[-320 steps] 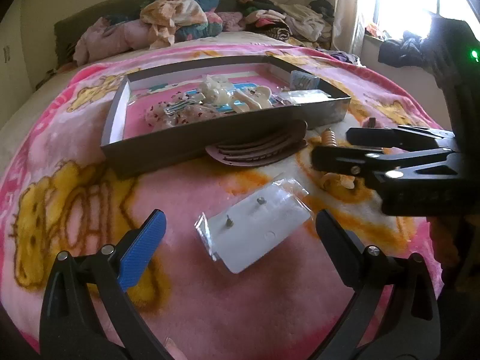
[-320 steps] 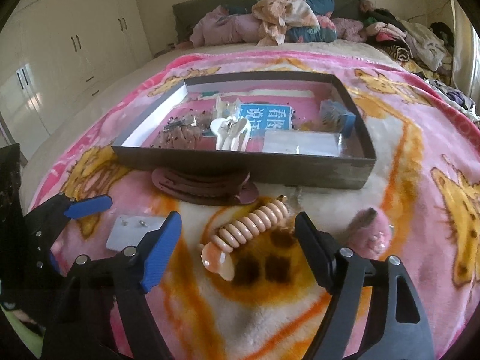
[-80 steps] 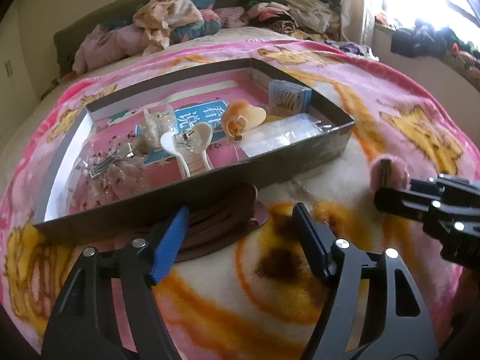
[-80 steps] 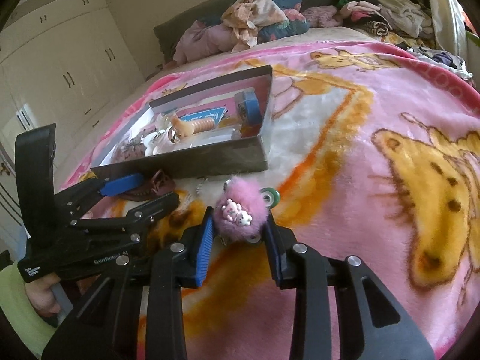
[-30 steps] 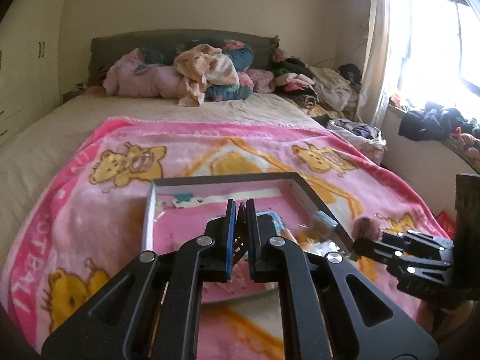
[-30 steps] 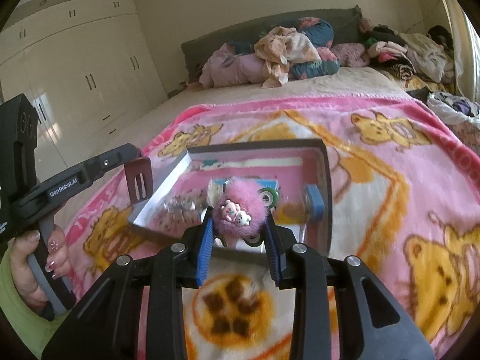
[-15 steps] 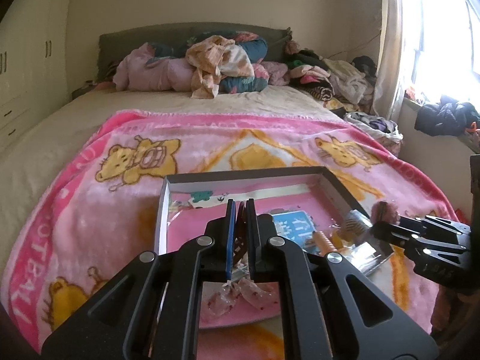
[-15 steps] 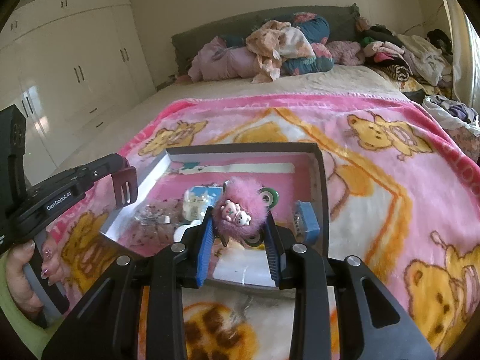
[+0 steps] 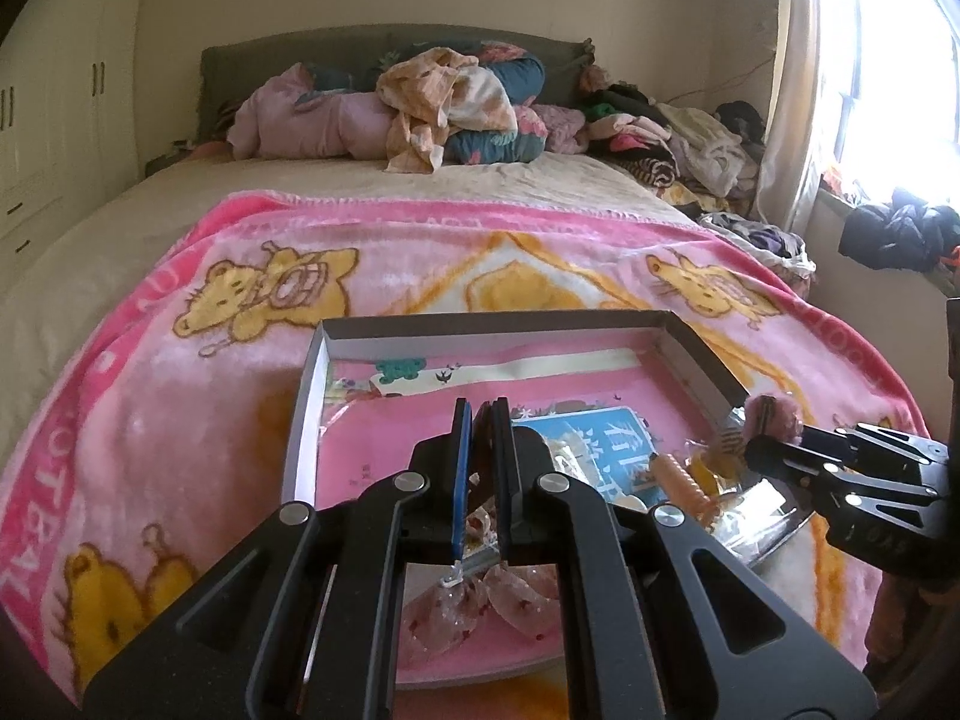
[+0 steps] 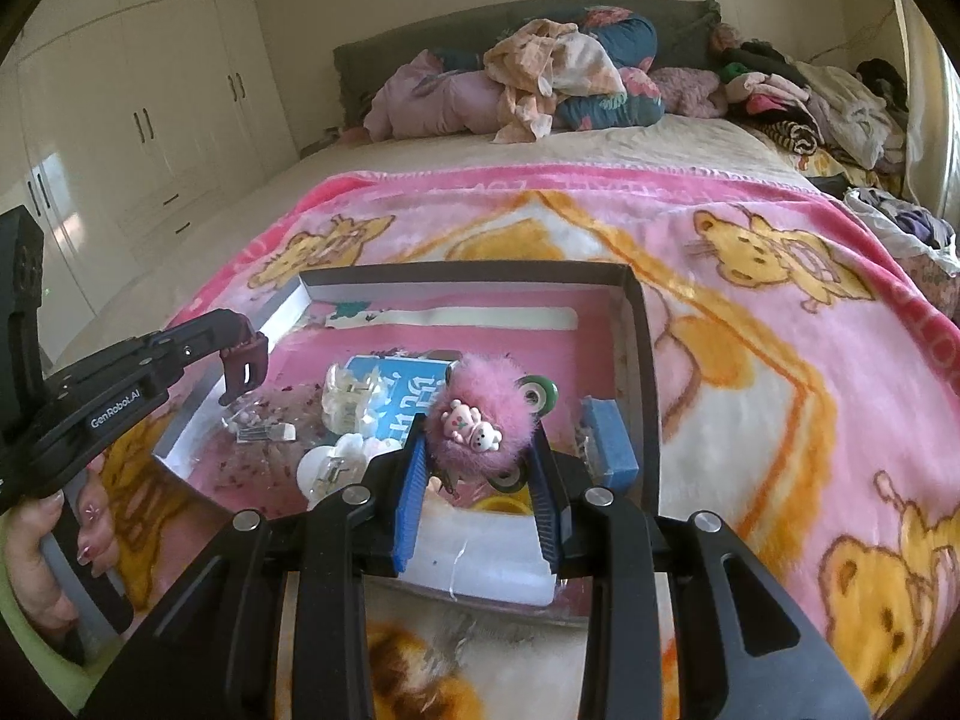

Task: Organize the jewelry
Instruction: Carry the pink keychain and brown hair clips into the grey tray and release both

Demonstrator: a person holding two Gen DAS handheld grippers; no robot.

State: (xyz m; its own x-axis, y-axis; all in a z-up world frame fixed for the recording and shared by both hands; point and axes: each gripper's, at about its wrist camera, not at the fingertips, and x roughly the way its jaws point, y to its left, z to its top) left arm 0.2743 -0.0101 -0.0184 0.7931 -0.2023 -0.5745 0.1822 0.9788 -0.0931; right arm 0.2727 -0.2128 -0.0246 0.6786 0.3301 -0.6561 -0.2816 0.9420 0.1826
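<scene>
You held both loads over the tray point(image 10: 636, 324): right gripper point(image 10: 477, 474) clamped on the pink pom-pom clip point(image 10: 480, 414), left gripper point(image 9: 480, 450) pinching the dark comb point(image 10: 245, 363). Next: lower and release.

A: How do the hand-held grippers look?
B: The right hand-held gripper point(image 10: 477, 501) is black plastic, with silver screws and ribbed blue pads point(image 10: 410, 495). The left hand-held gripper point(image 9: 480, 483) reads "GenRobot.AI"; a green sleeve point(image 10: 15, 612) shows.
</scene>
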